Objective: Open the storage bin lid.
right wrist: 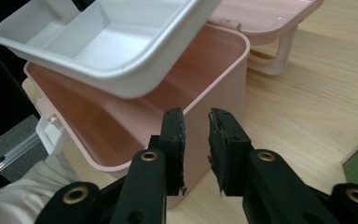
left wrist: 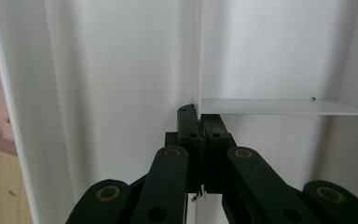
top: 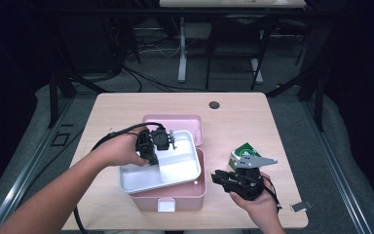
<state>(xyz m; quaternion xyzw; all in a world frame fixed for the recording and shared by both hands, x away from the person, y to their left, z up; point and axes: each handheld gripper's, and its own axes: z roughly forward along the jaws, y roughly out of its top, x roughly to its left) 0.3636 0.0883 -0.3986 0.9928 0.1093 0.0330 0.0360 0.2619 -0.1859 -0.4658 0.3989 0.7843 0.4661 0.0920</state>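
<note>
My left tongs [left wrist: 200, 122] are pinched shut on the thin wall inside the white tray [top: 175, 168]. That wall splits the tray into little rooms. The tray is up in the air, tipped, just above the open pink box [top: 185, 197]. The box lid [top: 185, 122] lies flat behind it on the table [top: 126, 105].

My right tongs [right wrist: 196, 122] hold nothing. Their jaws stand a little apart, with only air between them (they wait near the front of the box). A green and white packet [top: 242, 150] sits just behind them.

I think the tray is light and stiff, like thin plastic. It looks smooth, so it could slip. Holding it by one thin wall lets it tip and swing. A good second place to grab would be the outer rim, on the side nearest my right tongs.
</note>
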